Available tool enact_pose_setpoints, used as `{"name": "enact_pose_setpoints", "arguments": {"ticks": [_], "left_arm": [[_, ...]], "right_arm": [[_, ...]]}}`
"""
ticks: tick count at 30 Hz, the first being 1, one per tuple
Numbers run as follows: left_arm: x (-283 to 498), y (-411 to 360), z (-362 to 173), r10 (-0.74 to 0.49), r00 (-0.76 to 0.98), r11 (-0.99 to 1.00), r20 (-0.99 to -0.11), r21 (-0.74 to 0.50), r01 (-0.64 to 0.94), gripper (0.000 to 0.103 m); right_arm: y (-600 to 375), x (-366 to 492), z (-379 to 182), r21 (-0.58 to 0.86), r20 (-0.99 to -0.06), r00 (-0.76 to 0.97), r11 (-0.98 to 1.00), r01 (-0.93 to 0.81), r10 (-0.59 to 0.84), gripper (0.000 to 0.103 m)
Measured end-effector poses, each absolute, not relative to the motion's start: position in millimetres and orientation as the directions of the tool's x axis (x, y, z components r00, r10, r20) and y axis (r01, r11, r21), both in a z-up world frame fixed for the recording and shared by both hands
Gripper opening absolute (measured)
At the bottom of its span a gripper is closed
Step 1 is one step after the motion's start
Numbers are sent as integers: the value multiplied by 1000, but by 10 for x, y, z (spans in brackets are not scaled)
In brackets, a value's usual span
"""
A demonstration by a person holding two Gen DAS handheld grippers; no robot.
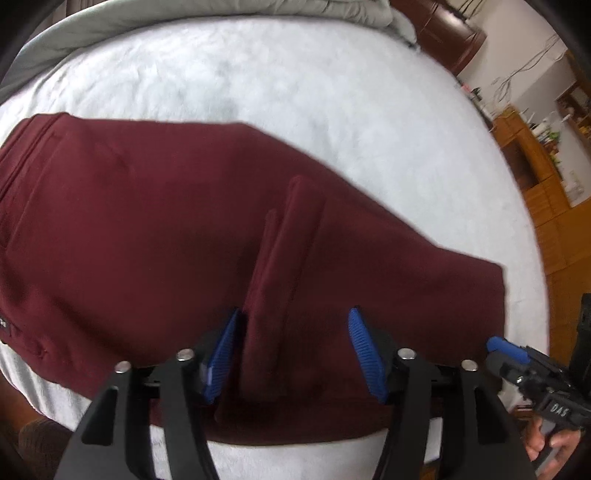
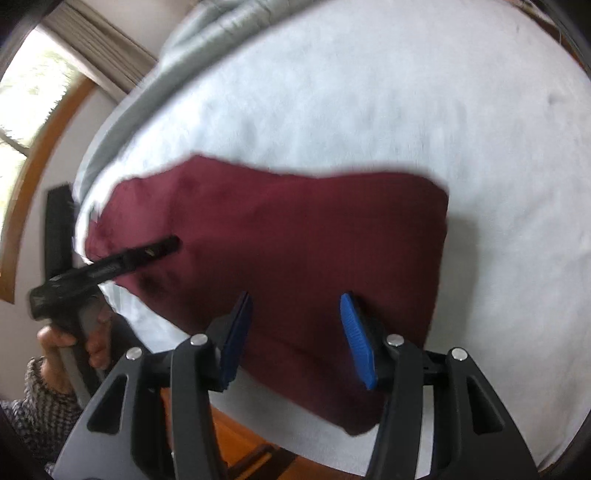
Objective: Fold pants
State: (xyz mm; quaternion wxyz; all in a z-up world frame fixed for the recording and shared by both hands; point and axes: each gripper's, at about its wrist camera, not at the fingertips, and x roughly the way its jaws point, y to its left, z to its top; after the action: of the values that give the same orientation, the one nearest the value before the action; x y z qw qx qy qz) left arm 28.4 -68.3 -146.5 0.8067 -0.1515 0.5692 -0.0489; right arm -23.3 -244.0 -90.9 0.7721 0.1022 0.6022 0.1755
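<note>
Maroon pants [image 1: 147,221] lie folded on a white bed cover [image 1: 295,74], waistband toward the left in the left wrist view. A raised ridge of cloth [image 1: 273,295] runs up between the pads of my left gripper [image 1: 295,314], beside the left pad and clear of the right one; the jaws stand open. My right gripper [image 2: 295,297] hangs open over the near right part of the pants [image 2: 295,240], with nothing pinched. One blue finger of the right gripper [image 1: 506,347] shows at the pants' right end. A dark finger of the left gripper [image 2: 162,245] reaches over the left part.
A grey blanket [image 1: 221,7] is bunched along the far side of the bed. Wooden furniture [image 1: 546,206] stands to the right, and a window [image 2: 29,92] to the left. A person's hands [image 2: 96,332] grip the handles. The bed's near edge [image 2: 236,435] lies just below the pants.
</note>
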Motion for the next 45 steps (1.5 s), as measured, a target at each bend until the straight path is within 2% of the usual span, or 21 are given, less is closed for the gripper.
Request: {"name": "enact_pose_setpoints", "arguments": {"ticks": [3, 7, 11, 15, 17, 20, 23, 27, 31, 39, 41, 42, 44, 45], "left_arm": [[294, -693, -1515, -281, 348, 944, -894, -324, -70, 74], [282, -600, -1380, -317, 347, 930, -883, -361, -68, 74], [166, -248, -1098, -333, 396, 913, -856, -398, -93, 74], [-74, 411, -981, -333, 431, 864, -839, -455, -217, 76], [-243, 789, -983, -293, 452, 836, -842, -455, -307, 76], [-495, 1282, -1051, -188, 461, 810, -867, -402, -426, 76], [-661, 1602, -1184, -173, 457, 756, -872, -415, -506, 76], [-758, 1877, -1438, -202, 459, 674, -865, -463, -576, 76], [-729, 2035, -1606, -266, 502, 607, -823, -548, -576, 76], [-603, 2129, -1758, -276, 533, 548, -800, -587, -596, 76], [-625, 2100, -1672, -266, 561, 538, -784, -604, -588, 66], [-661, 2084, -1609, -285, 598, 525, -749, -644, -557, 61], [-740, 2052, -1469, -324, 670, 508, -668, -720, -473, 56], [-740, 2035, -1429, -327, 680, 516, -657, -727, -454, 55]], "right_arm": [[-2434, -217, -1098, 366, -900, 205, 923, -120, 384, 50], [-2401, -202, -948, 375, -890, 225, 917, -135, 397, 54], [-2413, -246, -669, 452, -831, 283, 878, -157, 479, 62], [-2278, -281, -574, 434, -831, 284, 876, -210, 479, 62], [-2207, -287, -613, 423, -837, 275, 878, -223, 473, 62], [-2139, -291, -688, 437, -837, 252, 871, -224, 485, 62], [-2081, -289, -750, 437, -844, 236, 873, -216, 481, 62], [-2036, -265, -820, 421, -858, 223, 883, -208, 462, 62], [-2033, -248, -906, 405, -873, 210, 894, -190, 440, 62], [-2011, -232, -976, 393, -880, 207, 899, -191, 428, 65], [-1991, -232, -991, 387, -883, 204, 901, -196, 423, 66], [-1988, -234, -992, 384, -884, 204, 902, -198, 421, 66], [-1986, -231, -999, 383, -884, 204, 902, -201, 421, 66], [-1986, -229, -1005, 382, -884, 204, 902, -201, 420, 66]]}}
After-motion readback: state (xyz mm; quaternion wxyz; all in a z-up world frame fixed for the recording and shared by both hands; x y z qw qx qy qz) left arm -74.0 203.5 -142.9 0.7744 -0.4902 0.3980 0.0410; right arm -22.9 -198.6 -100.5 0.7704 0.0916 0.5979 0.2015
